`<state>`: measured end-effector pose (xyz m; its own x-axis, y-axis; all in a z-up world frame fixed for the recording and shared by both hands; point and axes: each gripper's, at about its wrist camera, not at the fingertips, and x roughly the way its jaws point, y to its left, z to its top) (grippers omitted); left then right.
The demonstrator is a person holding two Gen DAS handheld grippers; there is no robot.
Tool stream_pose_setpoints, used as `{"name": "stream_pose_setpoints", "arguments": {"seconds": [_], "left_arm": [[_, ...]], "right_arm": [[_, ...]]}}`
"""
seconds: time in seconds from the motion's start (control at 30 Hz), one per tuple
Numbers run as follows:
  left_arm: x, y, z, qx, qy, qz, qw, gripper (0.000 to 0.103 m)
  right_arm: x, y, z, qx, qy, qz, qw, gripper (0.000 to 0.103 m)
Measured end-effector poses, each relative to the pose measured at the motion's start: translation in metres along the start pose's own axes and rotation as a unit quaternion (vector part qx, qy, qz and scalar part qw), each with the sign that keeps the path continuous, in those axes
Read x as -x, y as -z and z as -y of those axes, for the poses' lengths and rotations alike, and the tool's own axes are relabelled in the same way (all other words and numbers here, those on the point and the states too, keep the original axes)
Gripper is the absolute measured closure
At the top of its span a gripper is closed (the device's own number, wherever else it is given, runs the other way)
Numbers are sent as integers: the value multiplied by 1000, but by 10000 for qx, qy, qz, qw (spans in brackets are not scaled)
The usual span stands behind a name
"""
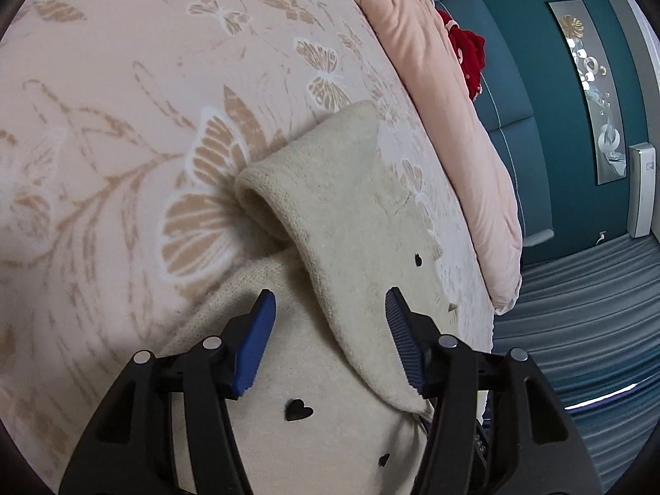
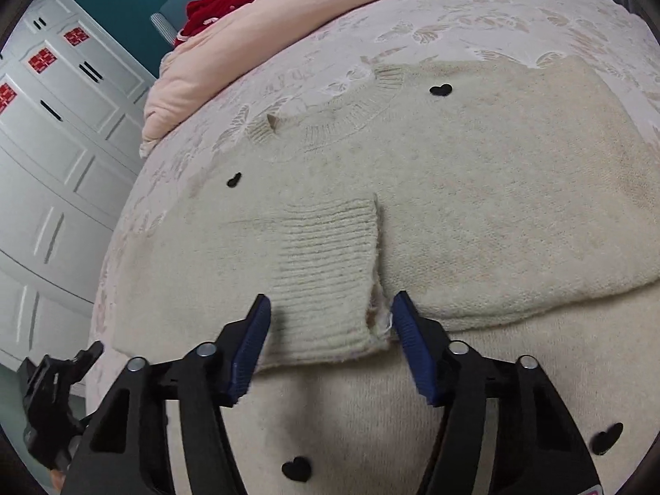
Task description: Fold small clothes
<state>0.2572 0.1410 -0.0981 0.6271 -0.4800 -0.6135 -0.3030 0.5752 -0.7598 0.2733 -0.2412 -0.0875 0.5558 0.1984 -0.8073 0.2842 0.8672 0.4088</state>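
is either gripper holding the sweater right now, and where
Neither. The left gripper stands open over the sweater's folded sleeve. The right gripper is open around a ribbed cuff, pads not pressing it.

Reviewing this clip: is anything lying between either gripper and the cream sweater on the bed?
Nothing visible is in the way. The left gripper hangs open right over the cream sweater, by its folded sleeve. The right gripper is open with the ribbed cuff between its fingers, not pinched. Only the bedspread lies around it.
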Motion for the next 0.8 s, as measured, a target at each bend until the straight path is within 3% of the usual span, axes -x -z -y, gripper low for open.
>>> {"name": "stream_pose_setpoints", "arguments": {"seconds": [0.07, 0.27, 0.47, 0.57, 0.7, 0.8], "left_arm": [[-1, 1, -2, 25, 40, -24, 10000, 49], [-6, -1, -6, 476, 305, -118, 9983, 49], [-23, -11, 16, 391, 271, -26, 9989, 48], [-51, -19, 10, 651, -102, -186, 9977, 51], [-57, -20, 8, 781, -334, 8, 9964, 68], [-48, -18, 11, 509, -445, 249, 9974, 79]], "right_arm": [[0, -2, -5, 75, 30, 15, 10000, 93], [21, -20, -25, 289, -390, 135, 9987, 94], [103, -81, -51, 581, -943, 1135, 9874, 95], [116, -102, -40, 773, -588, 1273, 9871, 95], [84, -104, 5, 618, 48, 768, 9951, 95], [98, -108, 33, 363, -57, 1037, 9939, 95]]}}
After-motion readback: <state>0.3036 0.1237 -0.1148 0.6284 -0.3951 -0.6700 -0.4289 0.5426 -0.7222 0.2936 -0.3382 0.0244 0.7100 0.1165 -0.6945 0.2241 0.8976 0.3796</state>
